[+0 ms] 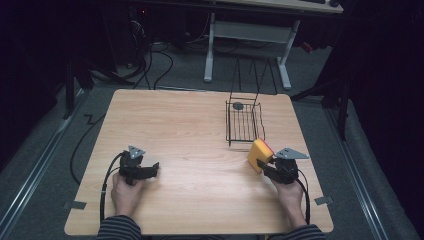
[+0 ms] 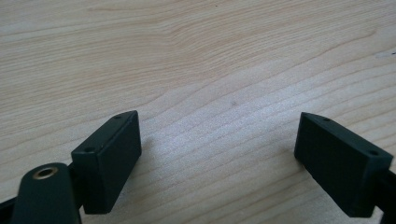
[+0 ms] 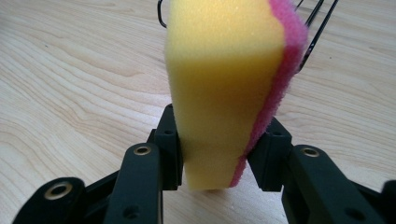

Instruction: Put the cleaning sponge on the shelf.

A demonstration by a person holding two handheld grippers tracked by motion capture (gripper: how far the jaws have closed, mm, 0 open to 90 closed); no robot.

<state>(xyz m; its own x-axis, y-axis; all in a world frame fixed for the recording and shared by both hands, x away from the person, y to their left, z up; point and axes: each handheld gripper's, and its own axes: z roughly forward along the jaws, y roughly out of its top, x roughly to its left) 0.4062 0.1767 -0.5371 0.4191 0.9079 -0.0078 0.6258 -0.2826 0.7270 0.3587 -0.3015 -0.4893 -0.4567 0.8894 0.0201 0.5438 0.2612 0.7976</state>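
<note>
A yellow sponge (image 1: 259, 154) with a pink scouring side is squeezed upright between the jaws of my right gripper (image 1: 266, 166) at the table's right, just in front of a black wire basket (image 1: 243, 122). In the right gripper view the sponge (image 3: 224, 88) stands tall between the two black jaws of that gripper (image 3: 215, 144), pinched narrow at its base. My left gripper (image 1: 152, 170) rests low at the near left of the table. In the left gripper view this gripper (image 2: 217, 149) stands open over bare wood, nothing between its fingers.
The wire basket has a tall folding handle and a small dark round object (image 1: 238, 105) at its far end. The wooden table (image 1: 175, 125) stands on a grey floor, with a white desk frame (image 1: 250, 35) and cables behind it.
</note>
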